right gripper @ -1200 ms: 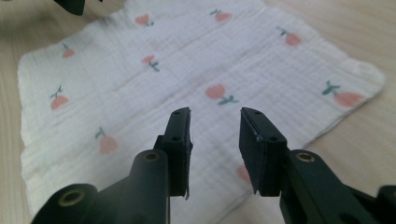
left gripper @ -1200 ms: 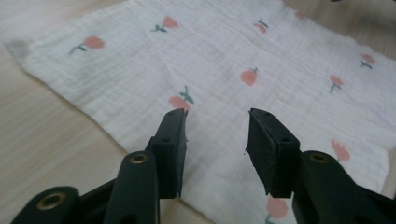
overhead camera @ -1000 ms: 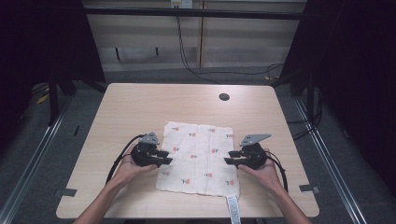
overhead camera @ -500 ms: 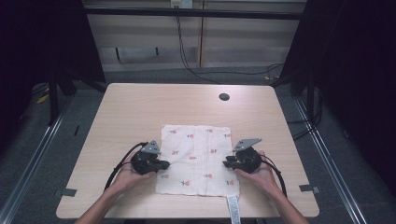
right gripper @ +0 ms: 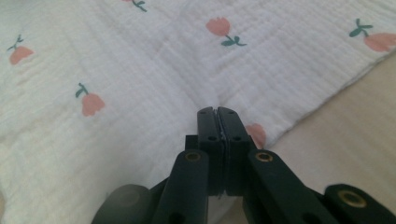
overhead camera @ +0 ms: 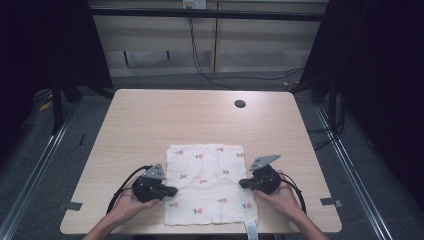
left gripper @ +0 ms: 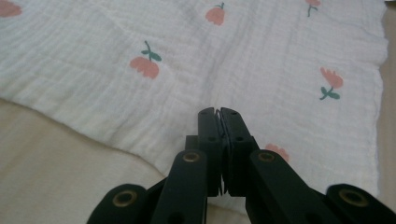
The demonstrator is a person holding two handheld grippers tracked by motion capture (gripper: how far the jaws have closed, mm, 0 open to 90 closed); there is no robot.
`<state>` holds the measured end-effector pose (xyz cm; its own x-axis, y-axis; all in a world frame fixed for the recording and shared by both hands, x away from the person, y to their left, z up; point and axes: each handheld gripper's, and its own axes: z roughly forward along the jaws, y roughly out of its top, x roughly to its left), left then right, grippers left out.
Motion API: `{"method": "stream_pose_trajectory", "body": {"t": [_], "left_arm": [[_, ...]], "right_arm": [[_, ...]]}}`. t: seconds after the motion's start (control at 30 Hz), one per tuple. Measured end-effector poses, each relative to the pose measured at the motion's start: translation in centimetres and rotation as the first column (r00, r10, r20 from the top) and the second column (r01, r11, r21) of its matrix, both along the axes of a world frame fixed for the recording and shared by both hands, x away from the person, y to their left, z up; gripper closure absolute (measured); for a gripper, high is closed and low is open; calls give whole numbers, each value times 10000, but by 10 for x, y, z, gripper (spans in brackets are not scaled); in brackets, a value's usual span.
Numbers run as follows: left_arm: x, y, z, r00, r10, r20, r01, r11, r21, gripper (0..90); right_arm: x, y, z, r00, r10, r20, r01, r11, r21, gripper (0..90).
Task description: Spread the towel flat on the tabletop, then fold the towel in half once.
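A white cloth printed with small red flowers lies flat on the near half of the wooden table. My left gripper sits at the cloth's left edge and is shut, pinching the fabric. My right gripper is at the right edge; its jaws have just been closing and now pinch the cloth too. In the left gripper view the jaws meet over the cloth, with creases running to the tips. The right gripper view has its jaws pressed together on the cloth near its edge.
A round dark cable hole sits at the table's far right. A white label hangs from the cloth's near edge over the table front. Dark frames and floor rails flank the table.
Both grippers have closed on the cloth's side edges and moved toward the person. The cloth has slid toward the near table edge with them.
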<state>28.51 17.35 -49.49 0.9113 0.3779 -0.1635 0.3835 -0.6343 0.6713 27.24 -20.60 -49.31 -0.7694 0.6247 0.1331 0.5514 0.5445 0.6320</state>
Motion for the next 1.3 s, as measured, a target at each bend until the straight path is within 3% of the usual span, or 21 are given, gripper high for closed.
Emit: {"method": "stream_pose_trajectory", "body": {"t": [0.13, 0.17, 0.2, 0.27, 0.4, 0.53, 0.6, 0.63, 0.67, 0.7, 0.73, 0.87, 0.9, 0.93, 0.97, 1.0, 1.1, 1.17, 1.2, 1.23, 1.3], "left_arm": [[2, 0, 0, 9999, 5, -139, -6, 10000, -66, 769], [5, 1, 0, 9988, -98, -472, 86, 9996, -263, 713], [5, 1, 0, 9983, 28, -587, -48, 9994, -349, 658], [6, 1, 0, 9980, 128, -611, -154, 9990, -417, 580], [10, 2, 3, 9979, 364, -539, -391, 9980, -503, 489], [22, 3, 11, 9956, 893, -265, -907, 9943, -555, 455], [25, 4, 13, 9950, 961, -277, -978, 9929, -671, 454], [31, 6, 17, 9936, 1091, -278, -1109, 9912, -717, 465], [31, 6, 17, 9936, 1091, -278, -1109, 9912, -717, 473], [37, 7, 21, 9937, 1098, -235, -1113, 9909, -762, 513], [37, 7, 21, 9937, 1098, -235, -1113, 9909, -762, 535], [58, 4, 28, 9891, 1470, -101, -1474, 9866, -707, 521], [67, 1, 34, 9873, 1584, -140, -1591, 9841, -792, 518], [67, 1, 34, 9873, 1584, -140, -1591, 9841, -792, 514], [77, -1, 40, 9860, 1662, 109, -1646, 9823, -900, 515], [77, -1, 40, 9860, 1662, 109, -1646, 9823, -900, 517], [97, 0, 35, 9734, 2270, 308, -2245, 9719, -704, 513], [105, 5, 25, 9661, 2563, -305, -2580, 9617, -919, 515], [105, 5, 25, 9661, 2563, -305, -2580, 9617, -919, 513], [107, 9, 16, 9580, 2863, -157, -2867, 9548, -790, 517], [108, 13, 14, 9510, 3084, -230, -3093, 9485, -683, 504]], "right_arm": [[-8, -1, 0, 10000, -52, 29, 52, 10000, 82, 794], [-9, 0, 2, 9997, -153, 186, 148, 9995, 288, 742], [-8, -1, 5, 9996, -170, 232, 156, 9979, 627, 741], [-7, -2, 8, 9994, -211, 282, 189, 9969, 766, 725], [9, -5, 17, 9961, -657, 592, 596, 9932, 996, 694], [37, -8, 15, 9866, -1297, 991, 1250, 9908, 529, 670], [41, -8, 15, 9848, -1368, 1073, 1333, 9903, 393, 671], [53, -10, 14, 9806, -1517, 1239, 1485, 9883, 343, 661], [53, -10, 14, 9806, -1517, 1239, 1485, 9883, 343, 661], [64, -11, 13, 9754, -1781, 1301, 1786, 9839, 75, 654], [64, -11, 13, 9754, -1781, 1301, 1786, 9839, 75, 654], [90, -9, 5, 9739, -1910, 1230, 1909, 9815, 126, 638], [93, -8, 3, 9729, -1910, 1305, 1917, 9814, 73, 635], [93, -8, 3, 9729, -1910, 1305, 1917, 9814, 73, 635], [97, -5, 1, 9715, -1960, 1332, 1961, 9805, 124, 624], [97, -5, 1, 9715, -1960, 1332, 1961, 9805, 124, 624], [103, -4, -1, 9705, -2000, 1348, 2021, 9794, -24, 567], [105, -4, -2, 9698, -2092, 1258, 2096, 9777, 100, 520], [106, -4, -3, 9689, -2139, 1245, 2143, 9767, 107, 497], [106, -4, -4, 9711, -2043, 1233, 2053, 9787, 53, 497], [104, -3, -4, 9746, -1922, 1153, 1921, 9813, 124, 496]]}}
